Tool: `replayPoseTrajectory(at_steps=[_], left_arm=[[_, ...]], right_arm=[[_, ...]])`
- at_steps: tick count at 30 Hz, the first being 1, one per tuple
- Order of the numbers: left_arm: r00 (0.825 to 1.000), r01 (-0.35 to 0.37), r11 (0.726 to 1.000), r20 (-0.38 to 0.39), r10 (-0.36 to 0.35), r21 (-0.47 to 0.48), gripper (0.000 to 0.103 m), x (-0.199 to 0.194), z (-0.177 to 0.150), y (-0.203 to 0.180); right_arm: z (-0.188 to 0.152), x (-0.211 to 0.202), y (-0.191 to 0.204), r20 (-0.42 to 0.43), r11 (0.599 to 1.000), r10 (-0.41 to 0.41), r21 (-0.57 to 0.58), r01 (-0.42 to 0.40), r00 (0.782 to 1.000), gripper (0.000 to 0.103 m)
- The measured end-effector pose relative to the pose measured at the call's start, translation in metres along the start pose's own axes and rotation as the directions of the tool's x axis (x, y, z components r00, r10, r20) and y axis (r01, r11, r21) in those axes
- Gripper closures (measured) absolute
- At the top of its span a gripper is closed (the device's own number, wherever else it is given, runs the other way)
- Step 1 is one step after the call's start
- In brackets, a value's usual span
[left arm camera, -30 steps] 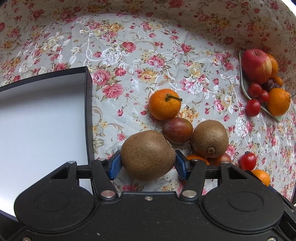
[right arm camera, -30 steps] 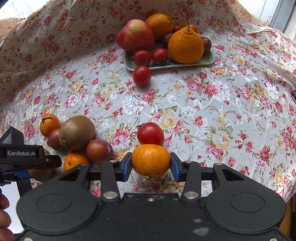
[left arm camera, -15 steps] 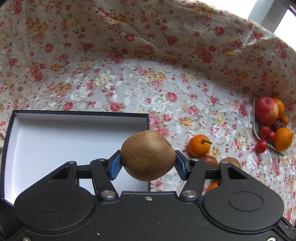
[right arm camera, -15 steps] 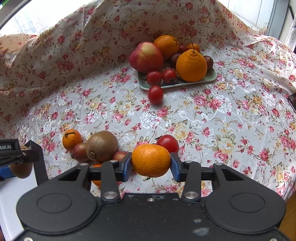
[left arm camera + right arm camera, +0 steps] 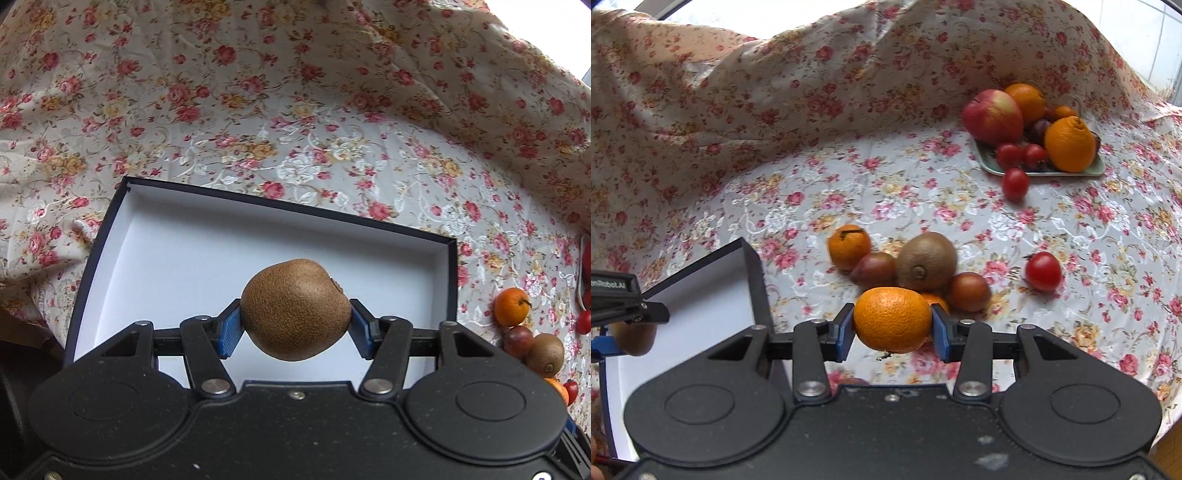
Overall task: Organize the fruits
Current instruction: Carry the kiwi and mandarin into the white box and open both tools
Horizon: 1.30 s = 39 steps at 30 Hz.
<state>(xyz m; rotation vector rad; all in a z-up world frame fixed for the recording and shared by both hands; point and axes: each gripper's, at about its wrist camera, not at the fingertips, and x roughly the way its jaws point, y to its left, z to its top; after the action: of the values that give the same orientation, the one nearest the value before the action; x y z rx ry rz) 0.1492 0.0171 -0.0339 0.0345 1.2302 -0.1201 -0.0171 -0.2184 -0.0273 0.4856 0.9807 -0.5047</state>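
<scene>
Both wrist views look steeply down, sharing the box (image 5: pixel 280 236) corner.

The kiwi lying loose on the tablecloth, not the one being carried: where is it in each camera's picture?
Left wrist view: loose kiwi at the far right edge, below a small orange.
Right wrist view: same kiwi near the centre, just above the held orange.
Shared landmark: the white-lined box.

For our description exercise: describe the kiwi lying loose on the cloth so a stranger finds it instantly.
Start at the dark box with the white inside, then look right to the fruit cluster on the floral cloth. The loose kiwi sits in its middle: the cluster's largest piece, fuzzy brown among smooth orange and reddish fruit.
</scene>
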Motion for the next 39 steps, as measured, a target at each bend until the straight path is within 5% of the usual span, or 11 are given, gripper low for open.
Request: replayPoseTrajectory(at_steps=[7, 12, 22, 31, 39], left_arm=[[0.999, -0.029, 0.999, -0.025, 0.028, -0.020, 0.041, 0.012, 0.002, 0.031], [0.998, -0.024, 0.999, -0.055, 0.022, -0.035, 0.041, 0.019, 0.000, 0.048], [0.996, -0.040, 0.997, -0.087, 0.034, -0.072, 0.041, 0.028, -0.002, 0.072], [0.990, -0.032, 0.993, -0.141, 0.016, -0.112, 0.041, 0.037, -0.003, 0.082], [0.995, -0.045, 0.995, -0.088, 0.037, -0.086, 0.040, 0.027, 0.000, 0.076]], right_arm=[[-0.010, -0.002, 0.064, 0.038, 0.986, 0.115, -0.126, -0.109, 0.993, 0.058], [-0.021, 0.009, 0.105, -0.008, 0.970, 0.186, -0.160, -0.184, 0.983, 0.058], [-0.042, 0.035, 0.137, -0.094, 0.965, 0.153, -0.200, -0.169, 0.984, 0.058], [-0.044, 0.039, 0.146, -0.074, 0.961, 0.130, -0.237, -0.145, 0.989, 0.057], [-0.045, 0.030, 0.151, -0.032, 0.944, 0.132, -0.301, -0.135, 0.991, 0.057]])
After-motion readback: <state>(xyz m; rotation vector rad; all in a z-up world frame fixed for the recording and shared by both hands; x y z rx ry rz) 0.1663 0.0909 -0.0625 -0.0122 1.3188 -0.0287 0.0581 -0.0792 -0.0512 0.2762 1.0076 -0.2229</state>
